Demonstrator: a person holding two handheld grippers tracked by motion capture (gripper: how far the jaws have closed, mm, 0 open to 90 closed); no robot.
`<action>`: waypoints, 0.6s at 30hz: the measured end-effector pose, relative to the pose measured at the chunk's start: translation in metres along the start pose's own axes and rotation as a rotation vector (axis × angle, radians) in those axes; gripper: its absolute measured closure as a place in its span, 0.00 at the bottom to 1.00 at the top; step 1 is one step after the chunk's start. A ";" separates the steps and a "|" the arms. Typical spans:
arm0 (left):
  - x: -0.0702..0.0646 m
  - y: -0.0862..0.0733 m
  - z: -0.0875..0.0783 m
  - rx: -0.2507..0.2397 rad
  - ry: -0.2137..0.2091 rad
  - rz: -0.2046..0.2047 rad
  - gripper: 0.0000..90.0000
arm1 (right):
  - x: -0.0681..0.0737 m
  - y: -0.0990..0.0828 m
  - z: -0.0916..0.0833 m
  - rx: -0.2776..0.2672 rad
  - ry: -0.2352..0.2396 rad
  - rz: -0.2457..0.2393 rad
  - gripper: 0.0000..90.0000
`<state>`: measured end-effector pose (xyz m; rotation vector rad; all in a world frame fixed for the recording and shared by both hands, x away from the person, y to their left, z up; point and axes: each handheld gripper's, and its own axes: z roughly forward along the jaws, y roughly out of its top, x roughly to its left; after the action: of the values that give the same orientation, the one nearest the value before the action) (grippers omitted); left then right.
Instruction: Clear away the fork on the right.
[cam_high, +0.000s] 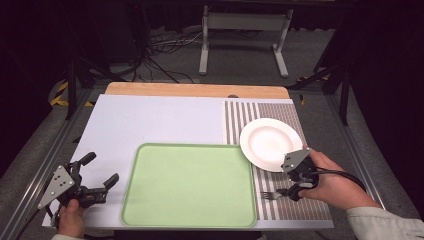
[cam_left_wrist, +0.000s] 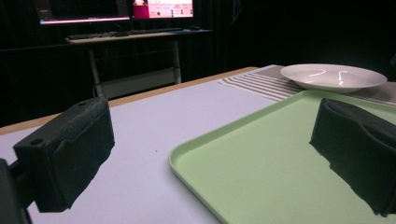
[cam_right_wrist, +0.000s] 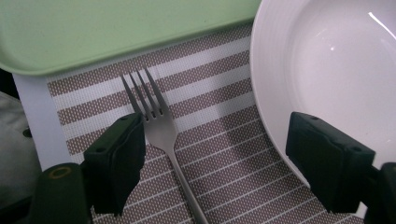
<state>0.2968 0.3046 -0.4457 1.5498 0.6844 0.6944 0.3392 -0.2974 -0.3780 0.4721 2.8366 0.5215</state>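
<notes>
Green tray is lying flat at the near middle of the pale counter. Striped mat is lying along the tray's right edge. White plate is sitting on the mat, just beside the tray's far right corner. Fork is lying on the mat right of the tray, tines pointing toward it. Beyond the tray, cables are trailing across the floor.

A dim lab or test studio: black-curtained walls, loose cables on the floor, lit monitors on a far desk.
</notes>
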 end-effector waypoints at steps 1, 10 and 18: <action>0.000 0.000 0.000 0.000 0.000 0.000 0.00 | -0.001 0.000 0.001 0.005 0.004 -0.010 0.23; 0.000 0.000 0.000 0.001 0.000 0.000 0.00 | -0.001 -0.002 0.008 0.056 0.027 -0.014 0.24; 0.000 0.001 0.000 -0.001 0.000 0.002 0.00 | 0.001 -0.008 0.024 0.159 0.101 -0.067 0.39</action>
<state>0.2967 0.3050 -0.4451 1.5503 0.6824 0.6956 0.3424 -0.2969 -0.4027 0.3865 2.9936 0.3170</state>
